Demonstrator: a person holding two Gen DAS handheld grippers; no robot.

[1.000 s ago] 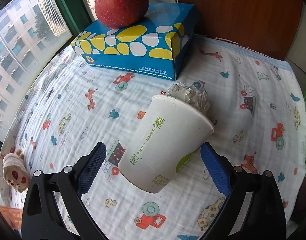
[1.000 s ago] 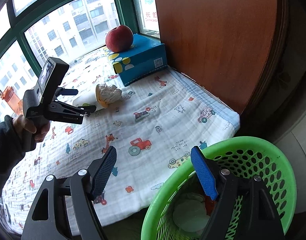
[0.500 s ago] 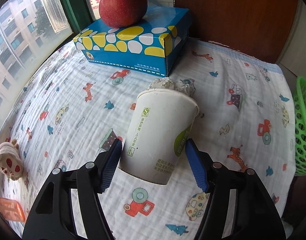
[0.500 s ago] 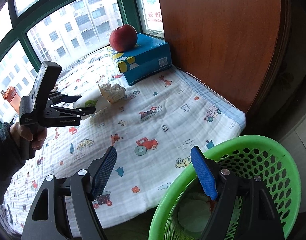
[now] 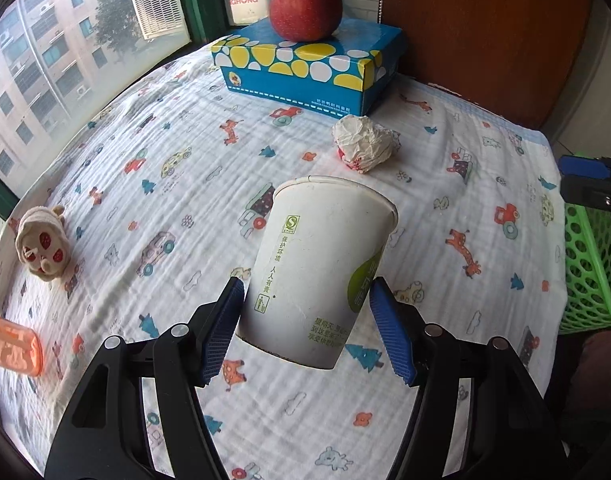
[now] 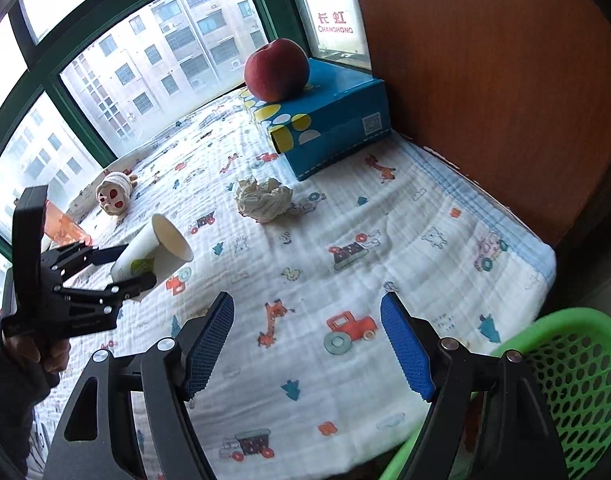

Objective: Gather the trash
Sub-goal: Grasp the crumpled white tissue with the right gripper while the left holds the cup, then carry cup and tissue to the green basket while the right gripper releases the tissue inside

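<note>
The left gripper (image 5: 305, 324) pinches a smooth white paper cup (image 5: 317, 264) between ribbed blue pads, seemingly lifted off the quilted, cartoon-printed cloth (image 5: 177, 184). A crumpled paper ball (image 5: 363, 148) lies beyond the cup, near the glossy blue tissue box (image 5: 305, 66). The right gripper (image 6: 305, 344), jaws spread and empty, hovers beside the perforated green plastic basket (image 6: 577, 364).
</note>
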